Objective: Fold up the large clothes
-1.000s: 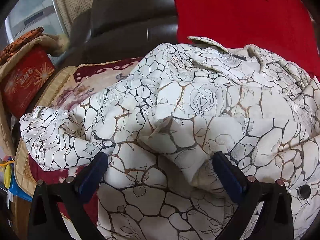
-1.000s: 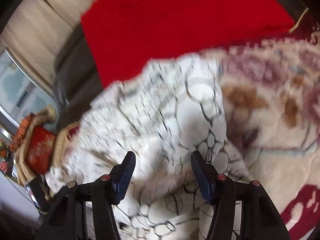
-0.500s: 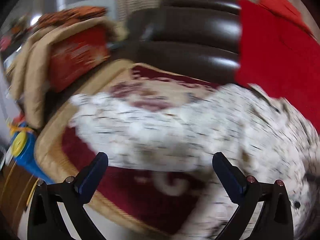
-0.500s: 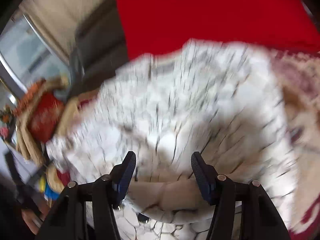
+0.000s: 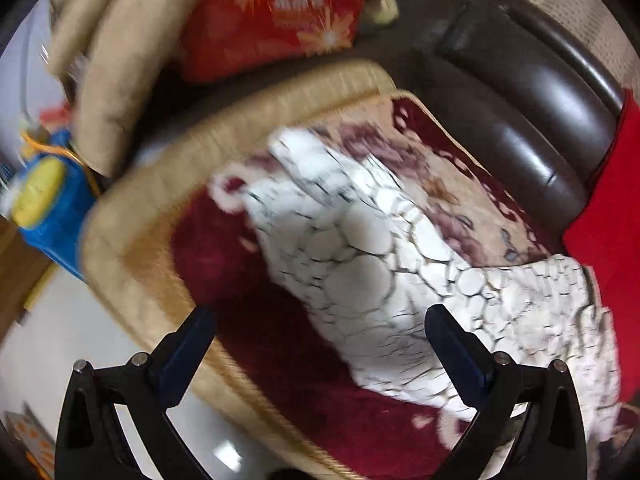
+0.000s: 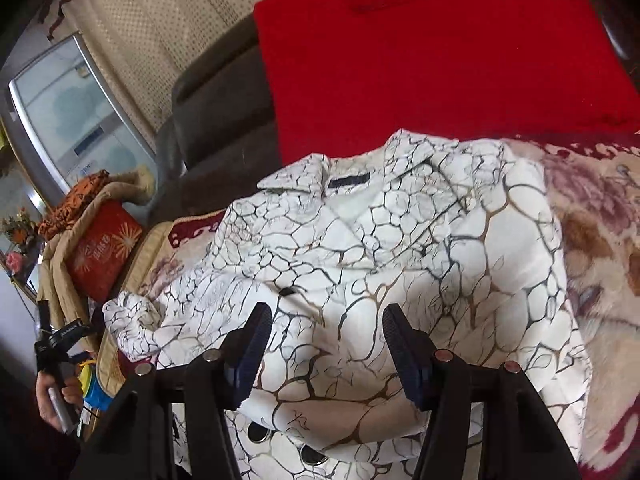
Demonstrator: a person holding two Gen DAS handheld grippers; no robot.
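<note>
A white coat (image 6: 420, 264) with a dark crackle print lies spread on the floral sofa cover (image 6: 600, 240), collar (image 6: 348, 180) at the far side. My right gripper (image 6: 328, 340) hovers over the coat's front, open, with nothing pinched. One sleeve (image 5: 360, 240) stretches left across the cover (image 5: 248, 292) in the blurred left wrist view. My left gripper (image 5: 326, 344) hangs open above that sleeve's near edge, and its pads touch no cloth. In the right wrist view the left gripper (image 6: 60, 340) shows at far left, held by a hand (image 6: 56, 396).
A red blanket (image 6: 420, 60) covers the brown leather sofa back (image 5: 540, 92). A red box (image 5: 276, 12) wrapped in beige cloth sits at the sofa's left end. A blue and yellow object (image 5: 44, 208) lies beside the cover's edge. Pale floor (image 5: 80, 332) is below.
My left gripper swung left and rolled, from over the coat's body to over the outstretched sleeve. The right gripper drew back a little and now faces the collar.
</note>
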